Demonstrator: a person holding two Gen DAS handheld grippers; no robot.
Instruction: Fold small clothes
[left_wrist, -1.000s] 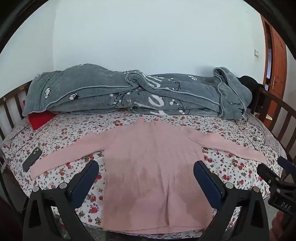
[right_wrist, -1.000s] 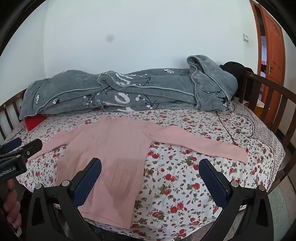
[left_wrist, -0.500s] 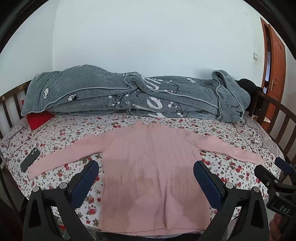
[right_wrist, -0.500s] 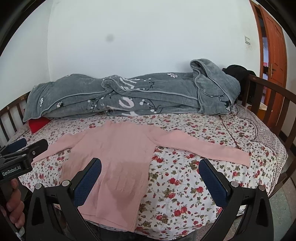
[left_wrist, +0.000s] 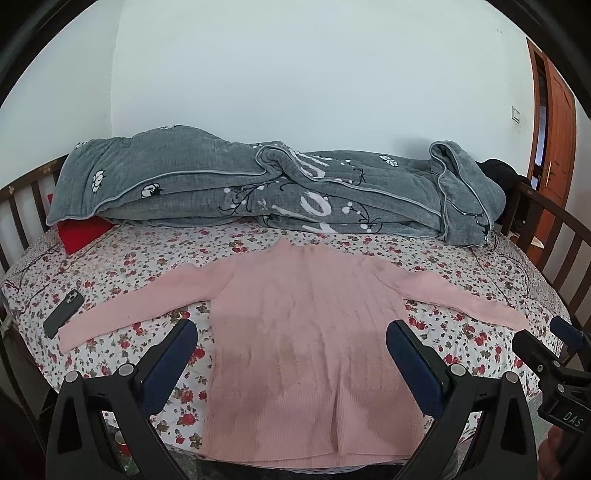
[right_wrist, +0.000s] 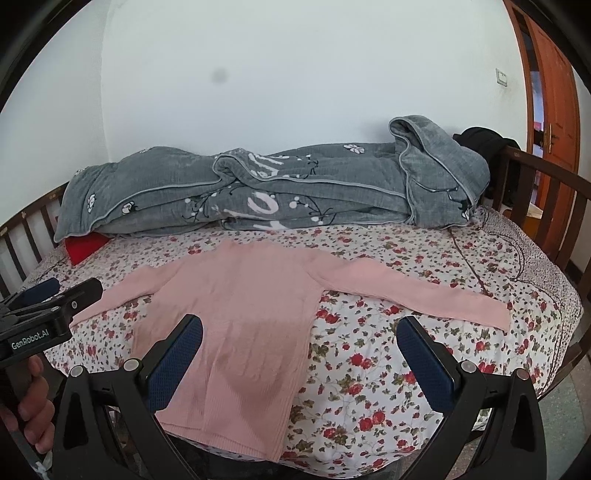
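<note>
Two black tongs with blue padded fingers hover above the near edge of the bed, both spread wide and gripping nothing. The left tongs (left_wrist: 291, 334) point level across the mattress, fingers bracketing the lower body of the pink ribbed knit sweater (left_wrist: 310, 332) without touching it. The right tongs (right_wrist: 301, 332) sit off to the side, left finger over the sweater's hem, right finger over bare white sheet printed with red flowers (right_wrist: 369, 354).

The sweater lies flat, face up, neck away from the tongs, both sleeves stretched outward; its hem reaches the near mattress edge. Open sheet lies beyond each sleeve. A dark phone (left_wrist: 63, 313) rests just past the left cuff. Farther out, a rumpled grey quilt with white flowers (left_wrist: 280, 192) runs along the wall side, a red cushion (left_wrist: 83, 230) tucked under its left end. Dark wooden rails (right_wrist: 546, 206) bound both ends of the bed.

Compared with a second ago, both tongs have drawn back slightly and risen; the sweater is unmoved.
</note>
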